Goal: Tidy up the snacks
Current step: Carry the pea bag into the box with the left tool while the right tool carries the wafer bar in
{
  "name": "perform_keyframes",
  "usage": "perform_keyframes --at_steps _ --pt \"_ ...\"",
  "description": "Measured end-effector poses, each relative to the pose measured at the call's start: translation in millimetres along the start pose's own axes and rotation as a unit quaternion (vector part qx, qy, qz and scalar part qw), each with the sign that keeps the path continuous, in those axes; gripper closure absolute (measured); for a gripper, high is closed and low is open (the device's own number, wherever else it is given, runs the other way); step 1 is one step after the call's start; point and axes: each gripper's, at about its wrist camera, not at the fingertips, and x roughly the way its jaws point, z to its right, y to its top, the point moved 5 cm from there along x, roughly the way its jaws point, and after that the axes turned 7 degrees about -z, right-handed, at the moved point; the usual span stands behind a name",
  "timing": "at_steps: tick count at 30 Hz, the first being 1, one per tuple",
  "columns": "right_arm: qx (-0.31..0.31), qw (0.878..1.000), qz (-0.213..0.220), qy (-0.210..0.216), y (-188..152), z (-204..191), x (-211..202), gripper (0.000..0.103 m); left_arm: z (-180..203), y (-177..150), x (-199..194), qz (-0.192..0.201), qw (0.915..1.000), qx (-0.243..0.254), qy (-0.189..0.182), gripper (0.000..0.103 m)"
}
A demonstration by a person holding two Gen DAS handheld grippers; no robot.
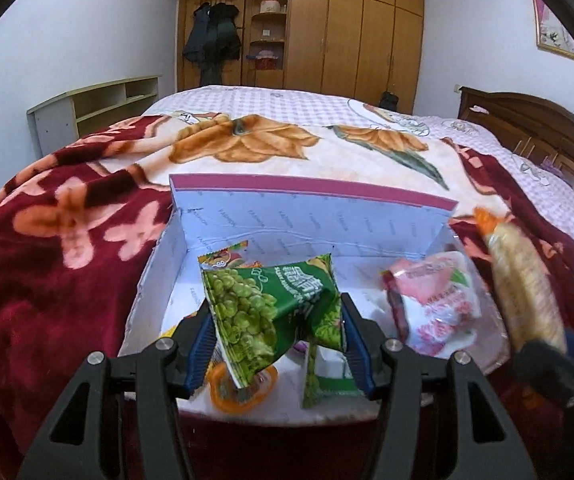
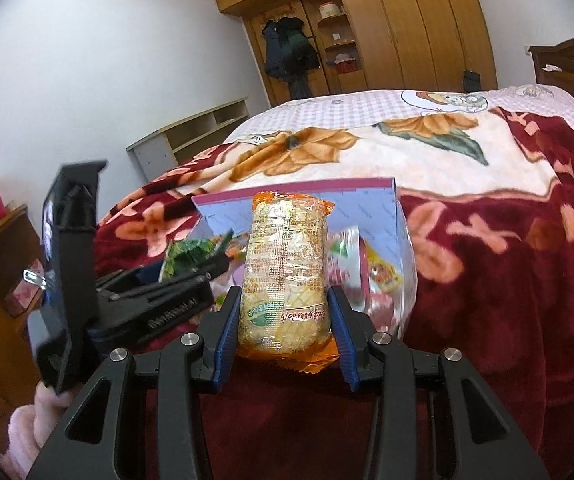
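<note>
Over the near part of the open box (image 1: 315, 216) on the bed, the left gripper (image 1: 277, 344) clamps a green snack packet (image 1: 263, 308), while at its right the right gripper (image 2: 285, 332) clamps an orange-ended noodle pack (image 2: 283, 276).

Blanket (image 1: 67, 240): dark red with pink flowers, cream centre with orange leaves. Bedsheet (image 1: 271, 98): pink-and-white check. Box (image 1: 311, 220): pale blue-white, maroon rim. Snack bag (image 1: 263, 308): green, pea print. Packet (image 2: 283, 276): yellow, orange ends. Gripper pads (image 1: 357, 340): blue.

Small print on the box wall (image 1: 307, 216) stays illegible.
</note>
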Motion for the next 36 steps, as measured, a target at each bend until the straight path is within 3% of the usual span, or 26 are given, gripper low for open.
perform_keyframes --at_steps 13,25,36 --pt "0.008 1.000 -0.009 -0.004 35 8 44 0.060 -15 -9 42 -0.037 0.9990 -0.025 0.009 0.043" --pt "0.010 0.999 -0.036 -0.014 40 15 88 0.060 -11 -14 46 -0.029 0.9992 -0.008 0.025 0.043" --pt "-0.009 0.999 -0.041 -0.021 39 8 100 0.059 -11 -14 46 -0.028 0.9993 -0.009 0.024 0.043"
